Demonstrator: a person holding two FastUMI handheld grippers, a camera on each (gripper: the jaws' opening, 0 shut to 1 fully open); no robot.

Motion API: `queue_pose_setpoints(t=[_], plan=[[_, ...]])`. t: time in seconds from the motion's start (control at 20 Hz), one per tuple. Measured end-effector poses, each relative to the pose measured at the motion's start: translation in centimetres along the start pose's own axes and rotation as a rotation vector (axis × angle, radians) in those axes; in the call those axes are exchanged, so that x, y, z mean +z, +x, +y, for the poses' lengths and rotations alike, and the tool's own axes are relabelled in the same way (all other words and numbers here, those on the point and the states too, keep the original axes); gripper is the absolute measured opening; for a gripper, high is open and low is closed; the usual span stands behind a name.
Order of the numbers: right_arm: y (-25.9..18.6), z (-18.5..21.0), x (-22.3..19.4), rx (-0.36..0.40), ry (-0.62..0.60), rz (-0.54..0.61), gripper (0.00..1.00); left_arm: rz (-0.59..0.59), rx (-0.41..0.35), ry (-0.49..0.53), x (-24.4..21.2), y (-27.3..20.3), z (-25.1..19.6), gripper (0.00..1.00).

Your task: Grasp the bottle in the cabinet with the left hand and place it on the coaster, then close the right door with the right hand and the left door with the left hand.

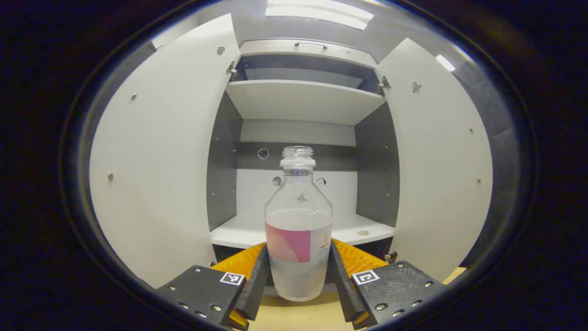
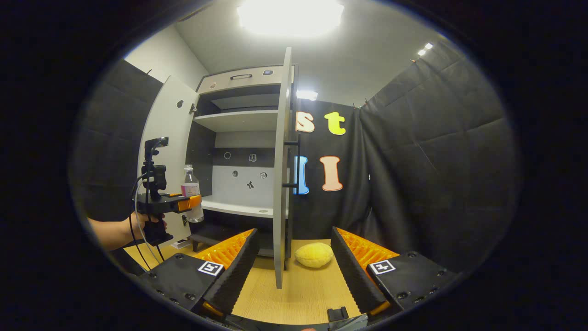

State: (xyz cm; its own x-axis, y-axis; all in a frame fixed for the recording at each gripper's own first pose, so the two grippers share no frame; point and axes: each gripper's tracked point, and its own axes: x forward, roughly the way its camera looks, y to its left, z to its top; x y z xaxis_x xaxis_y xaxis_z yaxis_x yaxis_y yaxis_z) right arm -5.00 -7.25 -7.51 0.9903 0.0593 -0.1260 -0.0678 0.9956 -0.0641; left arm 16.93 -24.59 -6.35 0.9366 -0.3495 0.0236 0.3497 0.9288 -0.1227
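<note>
A clear capless bottle with a pink label and some liquid stands upright between my left gripper's fingers, which press on both its sides. It is held in front of the open cabinet, out past the lower shelf. Both doors hang open, the left door and the right door. In the right gripper view the left gripper, held by a hand, carries the bottle beside the cabinet. My right gripper is open above the wooden table, its gap facing the edge of the right door.
A yellow round soft object lies on the wooden table just right of the open door's edge. Black padded booth walls close in the right side. The cabinet's upper shelf is bare.
</note>
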Motion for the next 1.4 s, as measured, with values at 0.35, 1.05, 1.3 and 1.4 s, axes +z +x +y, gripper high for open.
queue_pose_setpoints(t=[0.35,1.05,1.3,1.4], plan=[[-1.6,0.5,-1.0,0.052,-0.006,0.009,0.99,0.04,0.015,-0.011,-4.5,-4.5,-0.4,0.7],[-0.2,2.4,-2.3,0.119,0.016,0.047,0.99,0.171,0.006,-0.02,-15.8,-10.7,-1.6,0.7],[0.2,3.1,-2.6,0.143,-0.002,0.072,0.99,0.248,0.013,-0.027,-20.5,-12.5,-2.2,0.7],[0.4,3.3,-2.7,0.15,-0.004,0.08,0.99,0.276,0.016,-0.03,-22.3,-13.0,-2.3,0.7]])
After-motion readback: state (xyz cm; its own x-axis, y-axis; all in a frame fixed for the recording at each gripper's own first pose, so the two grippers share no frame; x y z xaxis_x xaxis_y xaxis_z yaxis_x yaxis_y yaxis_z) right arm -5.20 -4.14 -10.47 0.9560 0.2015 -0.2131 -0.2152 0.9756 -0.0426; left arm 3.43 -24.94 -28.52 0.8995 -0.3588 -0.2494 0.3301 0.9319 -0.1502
